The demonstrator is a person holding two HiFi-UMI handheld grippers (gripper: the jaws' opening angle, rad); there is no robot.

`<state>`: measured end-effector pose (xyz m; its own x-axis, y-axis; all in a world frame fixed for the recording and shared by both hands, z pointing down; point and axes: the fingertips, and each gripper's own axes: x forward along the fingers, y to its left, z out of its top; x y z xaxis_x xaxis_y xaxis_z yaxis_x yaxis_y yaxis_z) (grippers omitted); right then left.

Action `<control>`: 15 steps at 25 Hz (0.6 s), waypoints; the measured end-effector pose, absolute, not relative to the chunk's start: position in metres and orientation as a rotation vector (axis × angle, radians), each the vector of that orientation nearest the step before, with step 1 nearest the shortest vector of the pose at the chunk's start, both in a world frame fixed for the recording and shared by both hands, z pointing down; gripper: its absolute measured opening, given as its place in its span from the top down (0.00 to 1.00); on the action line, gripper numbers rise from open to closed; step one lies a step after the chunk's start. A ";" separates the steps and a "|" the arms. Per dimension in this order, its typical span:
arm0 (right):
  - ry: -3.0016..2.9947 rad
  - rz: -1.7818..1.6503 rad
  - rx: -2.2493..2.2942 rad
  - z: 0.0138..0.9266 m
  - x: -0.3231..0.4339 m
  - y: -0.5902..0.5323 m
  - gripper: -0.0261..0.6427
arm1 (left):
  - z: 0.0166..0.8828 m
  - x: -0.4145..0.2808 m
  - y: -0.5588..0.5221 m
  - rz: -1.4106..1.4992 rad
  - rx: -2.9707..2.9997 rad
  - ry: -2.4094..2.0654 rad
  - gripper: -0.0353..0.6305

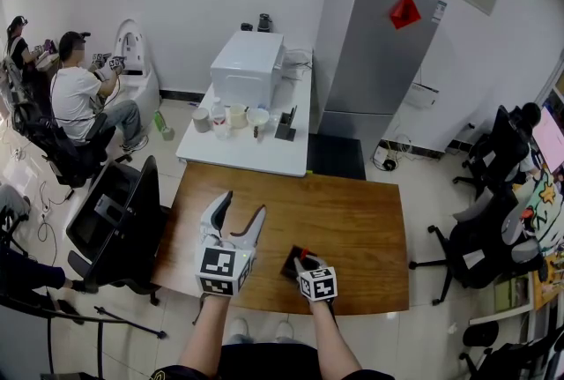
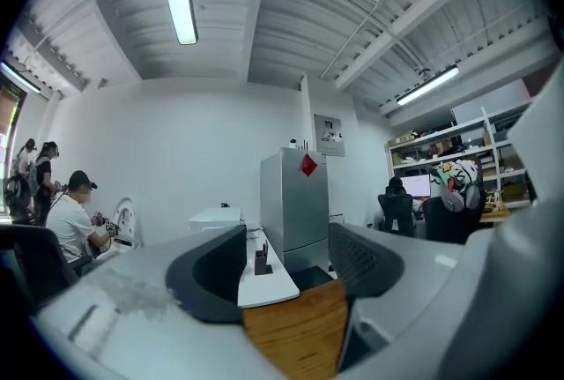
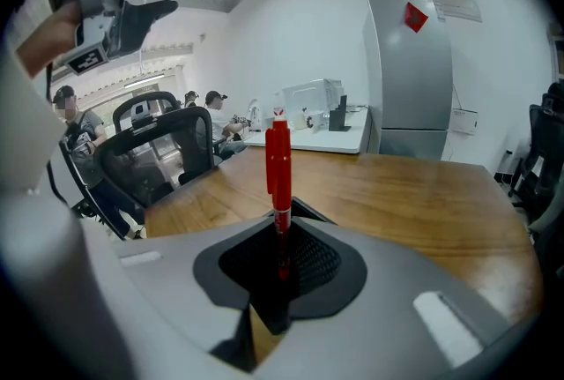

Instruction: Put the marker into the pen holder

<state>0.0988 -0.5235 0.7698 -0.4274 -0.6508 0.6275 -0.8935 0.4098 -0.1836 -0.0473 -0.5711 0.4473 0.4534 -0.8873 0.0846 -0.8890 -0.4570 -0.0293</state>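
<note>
The wooden table (image 1: 352, 219) stands on a pale floor (image 1: 423, 184), its brown grain running lengthwise. A small dark pen holder (image 1: 291, 261) sits on it close to the near edge, about midway along. A white table (image 1: 264, 153) butts against its far left end.

Glossy red plastic marker (image 3: 278, 160), smooth wood-grain table (image 1: 357, 224)

From the head view, your right gripper (image 1: 308, 268) covers most of the pen holder (image 1: 289, 264), only a dark corner of it pokes out. In the right gripper view the marker (image 3: 278, 162) loses its lower end in the dark between the jaws.
</note>
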 end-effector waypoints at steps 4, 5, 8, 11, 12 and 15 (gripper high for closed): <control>-2.188 0.706 1.323 0.770 0.101 -0.524 0.89 | 0.448 -0.046 -0.571 0.141 2.654 -1.631 0.51; -2.185 0.705 1.324 0.771 0.101 -0.524 0.89 | 0.447 -0.046 -0.571 0.142 2.652 -1.635 0.51; -2.191 0.704 1.326 0.770 0.100 -0.524 0.89 | 0.448 -0.046 -0.571 0.138 2.655 -1.633 0.51; -2.205 0.696 1.325 0.770 0.100 -0.524 0.89 | 0.450 -0.048 -0.570 0.140 2.653 -1.631 0.51; -2.212 0.692 1.328 0.769 0.099 -0.524 0.88 | 0.450 -0.048 -0.570 0.142 2.652 -1.634 0.51; -2.236 0.683 1.331 0.767 0.098 -0.523 0.86 | 0.449 -0.049 -0.570 0.145 2.648 -1.639 0.51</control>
<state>0.0984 -0.5234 0.7671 -0.4350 -0.6706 0.6009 -0.8919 0.4125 -0.1854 -0.0488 -0.5696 0.4491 0.4432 -0.8918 0.0915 -0.8940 -0.4472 -0.0288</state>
